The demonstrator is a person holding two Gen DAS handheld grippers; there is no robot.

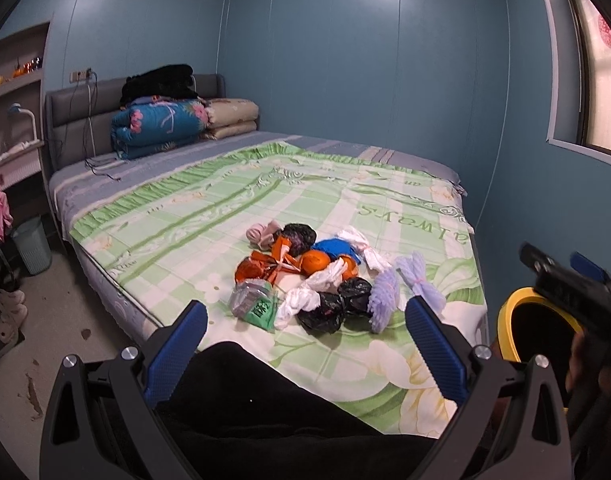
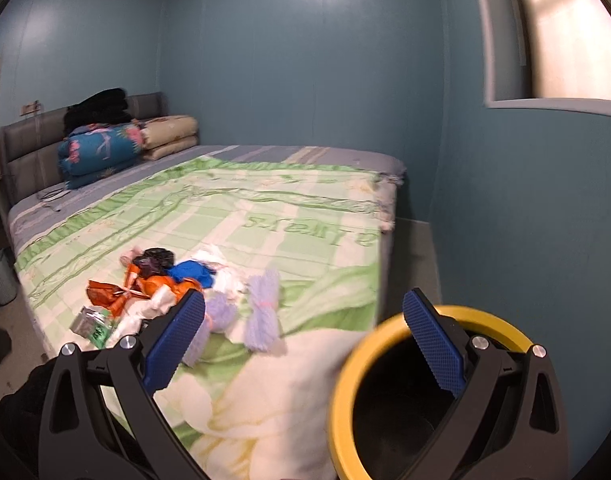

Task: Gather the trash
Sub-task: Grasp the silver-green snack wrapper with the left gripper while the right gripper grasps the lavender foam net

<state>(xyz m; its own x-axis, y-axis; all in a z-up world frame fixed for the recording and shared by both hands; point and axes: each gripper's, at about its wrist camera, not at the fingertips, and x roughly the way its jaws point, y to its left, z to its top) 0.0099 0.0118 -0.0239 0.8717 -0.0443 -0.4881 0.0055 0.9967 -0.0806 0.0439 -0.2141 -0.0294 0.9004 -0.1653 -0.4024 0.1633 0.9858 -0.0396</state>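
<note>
A heap of trash lies on the green bedsheet [image 1: 225, 208]: orange bags [image 1: 257, 266], black bags [image 1: 329, 306], white bags [image 1: 301, 300], lavender foam nets [image 1: 419, 278] and a green-labelled packet [image 1: 255, 304]. My left gripper [image 1: 305, 312] is open just in front of the heap, holding nothing. A black bin with a yellow rim [image 2: 345, 360] stands off the bed's near right corner. My right gripper [image 2: 305, 300] is open and empty, its right finger above the bin's mouth. The heap [image 2: 177, 280] lies to its left. The right gripper [image 1: 565, 280] also shows above the bin [image 1: 521, 308].
Folded quilts [image 1: 165, 124] and dark clothes are stacked at the grey headboard. A pale waste basket [image 1: 31, 244] stands on the floor left of the bed, below shelves. Blue walls and a window [image 1: 601, 80] close the right side. Dark cloth [image 1: 265, 400] lies under the left gripper.
</note>
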